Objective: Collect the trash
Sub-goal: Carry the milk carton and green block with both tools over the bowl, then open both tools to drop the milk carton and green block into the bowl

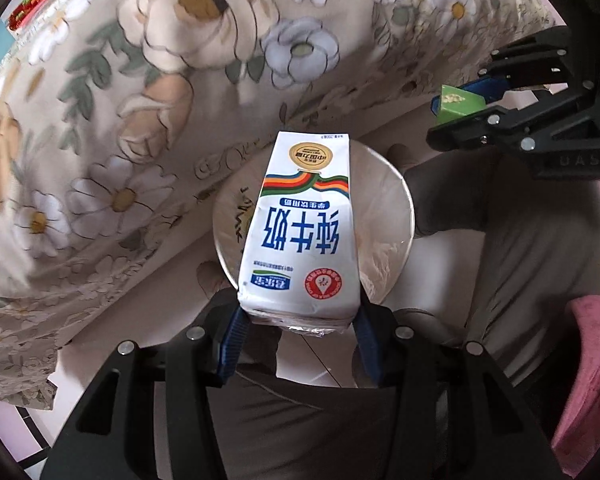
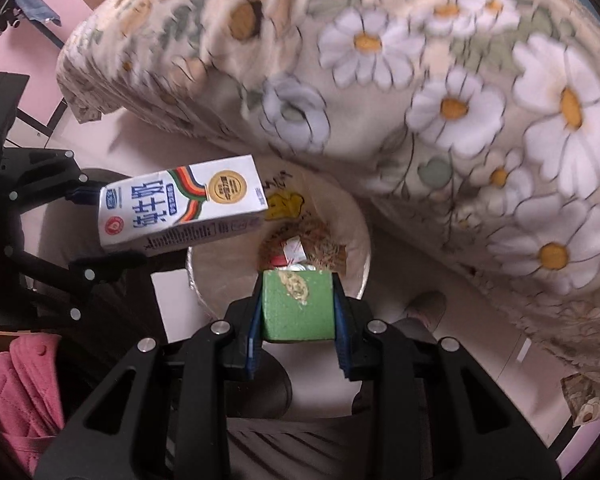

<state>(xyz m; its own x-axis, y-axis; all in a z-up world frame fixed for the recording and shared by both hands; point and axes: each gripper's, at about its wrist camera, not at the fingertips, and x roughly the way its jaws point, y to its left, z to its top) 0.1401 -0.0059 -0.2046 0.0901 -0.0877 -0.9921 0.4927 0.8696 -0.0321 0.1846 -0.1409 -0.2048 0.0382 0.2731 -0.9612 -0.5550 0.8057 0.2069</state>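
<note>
The left gripper (image 1: 300, 320) was clamped on the base of a white milk carton (image 1: 300, 224), its length pointing down over the round waste bin (image 1: 400, 208) beyond. The right gripper (image 2: 298, 312) pinched a small green carton (image 2: 298, 306) above the same bin, which already held wrappers (image 2: 296, 250). Both cartons seemed best freed only once centred over the opening, clear of the rim and of the floral bedspread (image 2: 460, 100) farther off.

The left gripper (image 1: 298, 320) clamps a white milk carton (image 1: 300, 228) by its end, hanging over a round bin (image 1: 396, 208) beside the flowered bedspread (image 1: 120, 120). At upper right, the right gripper (image 1: 452, 116) pinches a small green box (image 1: 458, 104).
</note>
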